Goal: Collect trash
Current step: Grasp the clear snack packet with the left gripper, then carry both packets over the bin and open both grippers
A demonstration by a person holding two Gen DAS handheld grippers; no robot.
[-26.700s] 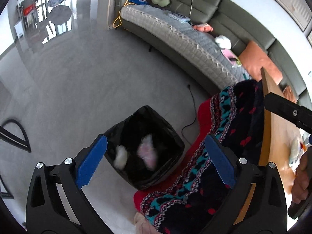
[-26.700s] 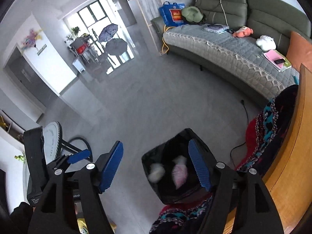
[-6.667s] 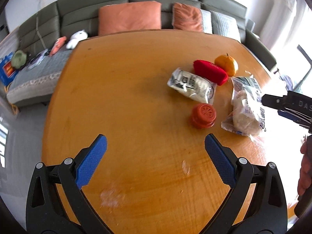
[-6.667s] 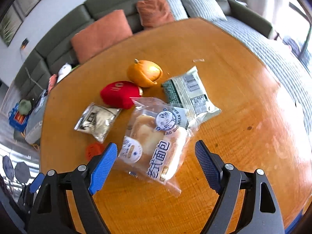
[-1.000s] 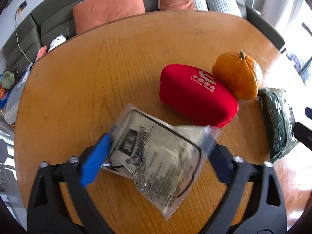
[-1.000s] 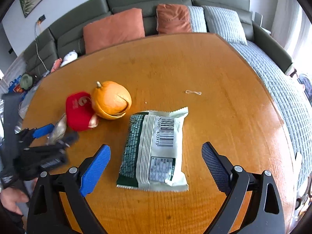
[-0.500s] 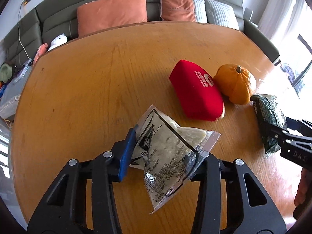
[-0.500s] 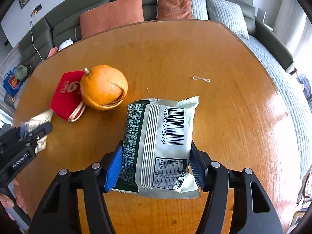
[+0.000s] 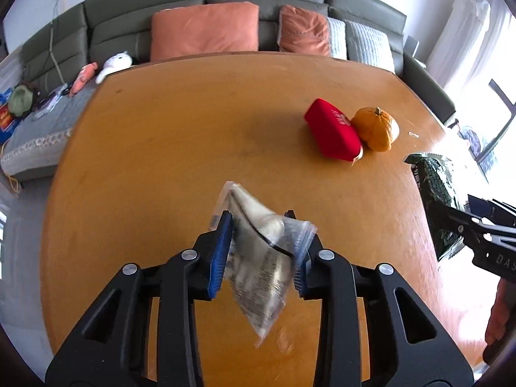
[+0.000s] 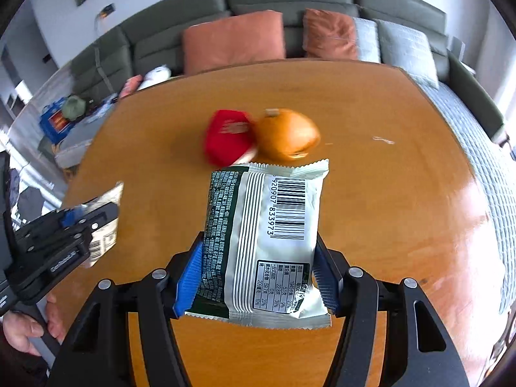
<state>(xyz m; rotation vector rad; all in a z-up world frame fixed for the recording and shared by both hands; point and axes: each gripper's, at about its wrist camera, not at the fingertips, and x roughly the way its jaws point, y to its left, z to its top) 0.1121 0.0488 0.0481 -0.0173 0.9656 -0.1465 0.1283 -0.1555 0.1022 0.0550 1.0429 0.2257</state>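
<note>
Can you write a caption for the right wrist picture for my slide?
The right gripper holds a green-and-white snack packet above the wooden table.

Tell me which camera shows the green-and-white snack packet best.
The right wrist view: the green-and-white snack packet fills the centre, barcode legible, pinched between the right tongs. The left wrist view catches only its dark edge at the right border.

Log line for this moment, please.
left gripper: closing on clear packet | right gripper: grips green-white snack bag | both lifted off table
</note>
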